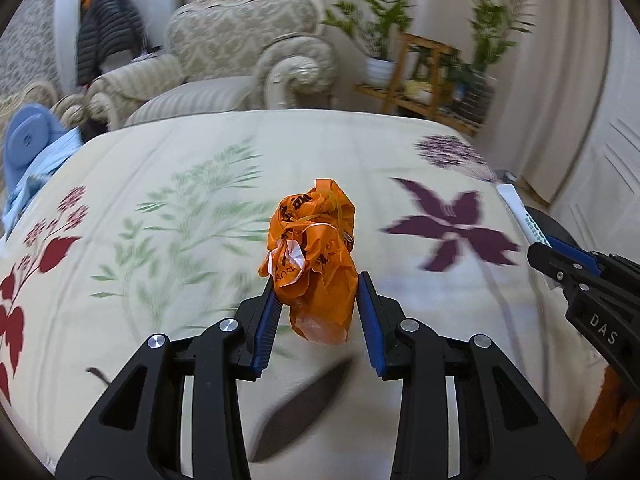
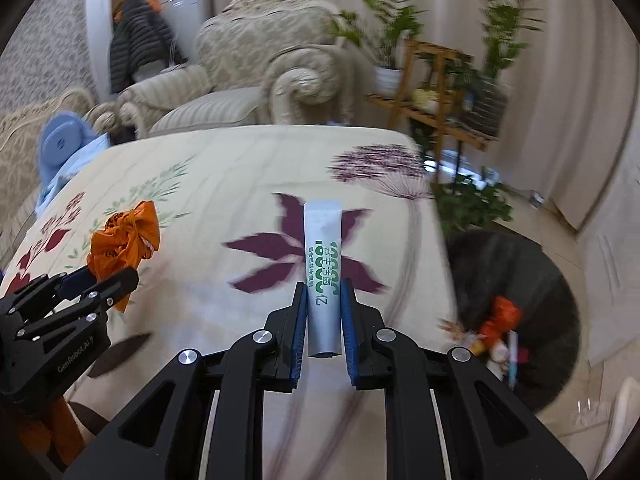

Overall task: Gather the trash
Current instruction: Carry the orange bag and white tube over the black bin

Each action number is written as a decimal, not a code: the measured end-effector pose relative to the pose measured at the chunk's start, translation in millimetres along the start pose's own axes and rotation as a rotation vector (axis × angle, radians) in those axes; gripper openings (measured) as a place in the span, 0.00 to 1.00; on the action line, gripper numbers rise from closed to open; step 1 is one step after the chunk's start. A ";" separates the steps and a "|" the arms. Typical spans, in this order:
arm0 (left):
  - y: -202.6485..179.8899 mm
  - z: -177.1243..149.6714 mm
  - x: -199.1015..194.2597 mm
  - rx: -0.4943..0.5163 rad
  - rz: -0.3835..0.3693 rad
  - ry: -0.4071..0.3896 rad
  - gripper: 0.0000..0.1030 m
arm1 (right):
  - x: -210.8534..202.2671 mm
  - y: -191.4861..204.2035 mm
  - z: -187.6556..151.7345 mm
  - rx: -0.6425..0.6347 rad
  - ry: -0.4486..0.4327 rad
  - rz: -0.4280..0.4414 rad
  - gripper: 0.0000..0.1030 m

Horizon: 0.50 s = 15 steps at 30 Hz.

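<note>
A crumpled orange plastic bag [image 1: 316, 248] hangs above the flowered tablecloth [image 1: 180, 200], pinched low down between the blue pads of my left gripper [image 1: 317, 280]. My right gripper [image 2: 323, 285] is shut on a white tube with green lettering [image 2: 322, 240], which stands upright between its pads over the purple flower print. Each gripper shows in the other's view: the right gripper [image 1: 538, 254] with the tube [image 1: 520, 212] at the right edge, the left gripper [image 2: 108, 280] with the bag [image 2: 124, 236] at the left.
A black-lined bin [image 2: 520, 264] stands on the floor past the table's right edge, with orange and other rubbish [image 2: 496, 320] inside. Beyond the table are an armchair [image 2: 260, 72], a wooden plant stand [image 2: 436, 80] and curtains. A blue object [image 2: 60, 140] lies at the table's far left.
</note>
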<state>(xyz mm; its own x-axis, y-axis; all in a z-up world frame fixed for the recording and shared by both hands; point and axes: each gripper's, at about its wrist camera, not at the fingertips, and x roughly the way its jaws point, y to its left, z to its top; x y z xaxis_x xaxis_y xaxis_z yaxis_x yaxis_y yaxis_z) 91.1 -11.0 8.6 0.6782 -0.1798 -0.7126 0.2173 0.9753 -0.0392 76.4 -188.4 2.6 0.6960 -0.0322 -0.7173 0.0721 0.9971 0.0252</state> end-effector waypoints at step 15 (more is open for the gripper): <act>-135.9 8.4 10.3 0.192 -0.158 -0.018 0.36 | -17.0 -125.8 -26.1 0.179 -0.020 -0.199 0.17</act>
<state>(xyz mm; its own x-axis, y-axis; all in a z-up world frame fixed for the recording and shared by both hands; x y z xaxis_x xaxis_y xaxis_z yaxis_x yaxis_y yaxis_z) 74.5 -146.5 12.5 0.6372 -0.3319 -0.6956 0.4498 0.8930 -0.0141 36.8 -311.5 -6.5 0.6694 -0.2293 -0.7066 0.3329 0.9429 0.0093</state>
